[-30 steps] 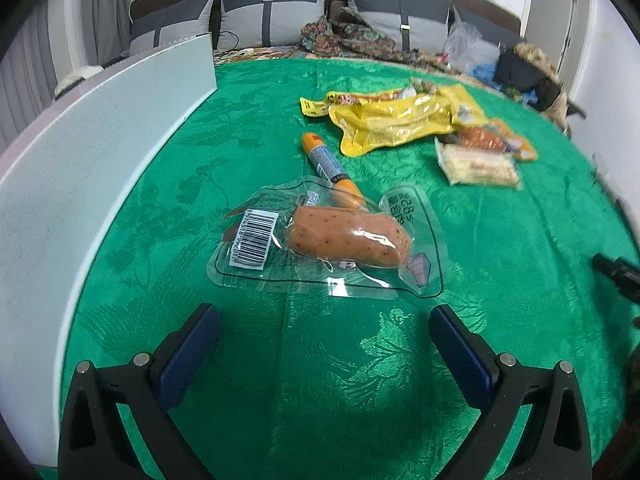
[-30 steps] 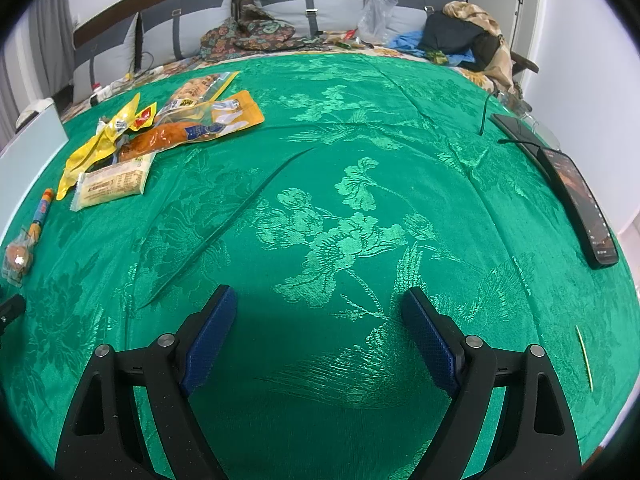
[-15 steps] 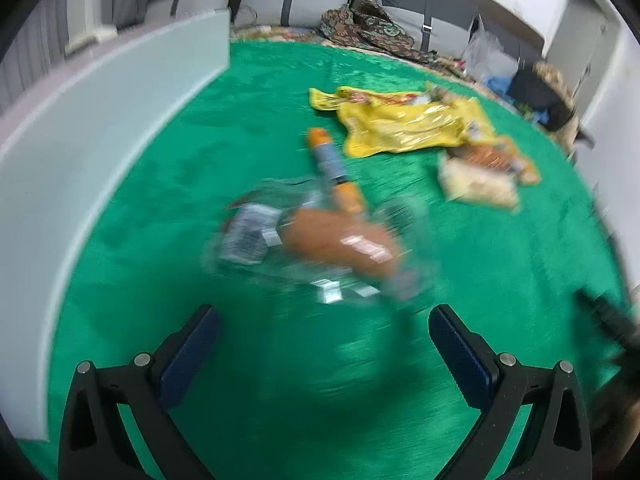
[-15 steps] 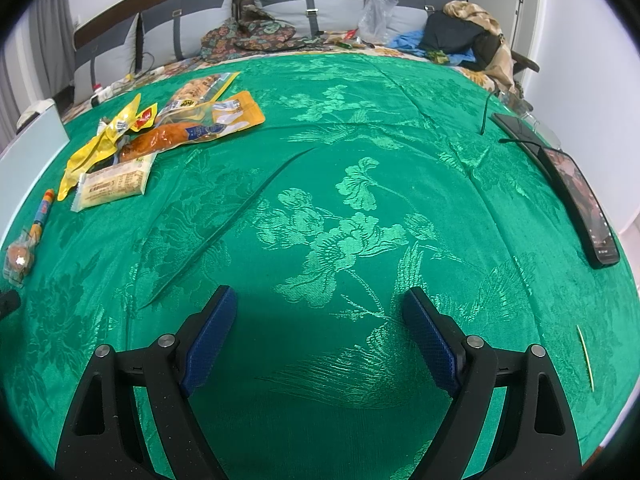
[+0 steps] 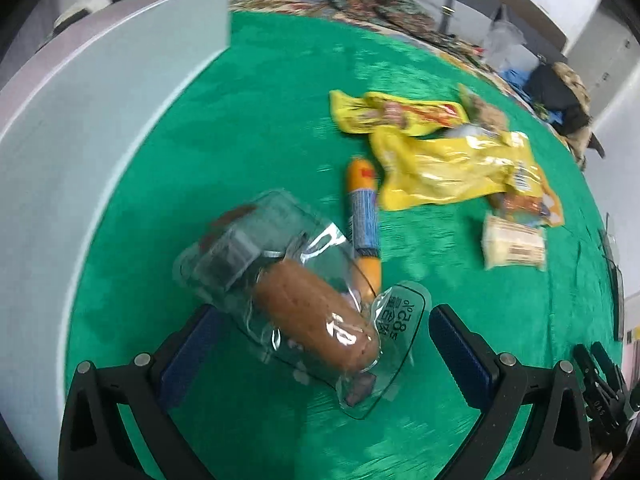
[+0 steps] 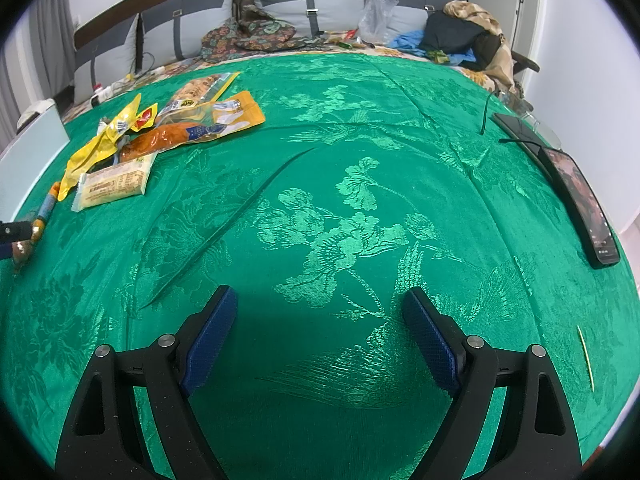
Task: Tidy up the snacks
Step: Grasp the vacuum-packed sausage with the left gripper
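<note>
In the left wrist view, a brown sausage in a clear plastic pack (image 5: 312,312) lies on the green cloth between the tips of my open left gripper (image 5: 320,344). An orange and blue sausage stick (image 5: 363,216) lies just behind it. Yellow snack bags (image 5: 444,164) and a pale cracker pack (image 5: 514,242) lie further right. In the right wrist view, my right gripper (image 6: 320,340) is open and empty over bare cloth. The same snacks lie at its far left: the yellow bags (image 6: 104,140), an orange pack (image 6: 200,128) and the cracker pack (image 6: 112,184).
A white box wall (image 5: 88,128) runs along the left of the cloth. A dark phone (image 6: 576,196) with a cable lies at the right edge, and a thin stick (image 6: 585,356) lies near it. Pillows and clothes (image 6: 460,36) are at the back.
My left gripper has moved forward and turned, so the clear sausage pack now sits between its fingers. The right gripper has not moved.
</note>
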Available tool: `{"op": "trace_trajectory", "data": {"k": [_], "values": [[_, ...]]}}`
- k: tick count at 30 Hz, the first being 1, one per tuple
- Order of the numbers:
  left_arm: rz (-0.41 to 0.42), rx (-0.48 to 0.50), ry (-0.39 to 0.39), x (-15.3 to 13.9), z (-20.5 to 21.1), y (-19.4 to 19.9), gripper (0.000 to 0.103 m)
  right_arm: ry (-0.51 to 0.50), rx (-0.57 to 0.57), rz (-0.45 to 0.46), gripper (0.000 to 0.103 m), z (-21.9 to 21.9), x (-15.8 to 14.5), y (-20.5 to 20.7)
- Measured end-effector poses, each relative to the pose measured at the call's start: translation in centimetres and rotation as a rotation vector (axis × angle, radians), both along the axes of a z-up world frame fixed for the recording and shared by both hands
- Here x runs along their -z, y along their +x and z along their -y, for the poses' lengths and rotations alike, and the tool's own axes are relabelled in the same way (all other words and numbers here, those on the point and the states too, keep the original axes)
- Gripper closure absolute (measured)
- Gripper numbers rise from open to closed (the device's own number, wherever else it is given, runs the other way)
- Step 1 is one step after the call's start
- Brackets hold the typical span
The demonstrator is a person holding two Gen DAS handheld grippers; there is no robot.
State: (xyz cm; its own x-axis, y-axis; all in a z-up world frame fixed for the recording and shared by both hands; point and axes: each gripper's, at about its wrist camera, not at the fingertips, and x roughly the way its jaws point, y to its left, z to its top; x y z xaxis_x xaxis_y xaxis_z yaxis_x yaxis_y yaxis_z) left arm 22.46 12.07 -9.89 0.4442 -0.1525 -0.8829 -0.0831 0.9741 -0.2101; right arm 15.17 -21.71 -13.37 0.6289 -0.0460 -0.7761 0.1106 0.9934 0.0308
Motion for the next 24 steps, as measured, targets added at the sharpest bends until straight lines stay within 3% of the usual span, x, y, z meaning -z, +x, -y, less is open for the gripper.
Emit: {"op": "trace_trajectory", "data": {"k": [11, 15, 18, 19, 20, 21, 22, 24], "values": [[-0.052, -0.016, 0.016, -0.3, -2.6, -3.6, 0.001, 0.0, 0.0, 0.0, 0.015, 0.0, 0.0, 0.0], [0.002, -0.04, -0.021, -1.7, -2.5, -2.4, 0.001, 0.0, 0.001, 0.0, 0.015, 0.0, 0.0, 0.0], [0.001, -0.042, 0.006, -1.5, -1.6, -0.4, 0.001, 0.0, 0.001, 0.0, 0.015, 0.0, 0.0, 0.0], [-0.024, -0.046, 0.024, -0.9, -1.4, 0.2, 0.003, 0.0, 0.001, 0.0, 0.015, 0.0, 0.0, 0.0], [-0.055, -0.059, 0.035, 0.0, -1.4, 0.6, 0.012, 0.0, 0.001, 0.0, 0.015, 0.0, 0.0, 0.0], [-0.024, -0.066, 0.063, -0.1, -1.4, 0.3, 0.019, 0.0, 0.001, 0.0, 0.015, 0.0, 0.0, 0.0], [0.003, -0.061, 0.067, -0.3, -1.4, -0.3, 0.036, 0.0, 0.001, 0.0, 0.015, 0.0, 0.0, 0.0], [0.009, -0.045, 0.066, -0.4, -1.7, -1.2, 0.042, 0.0, 0.001, -0.001, 0.015, 0.0, 0.0, 0.0]]}}
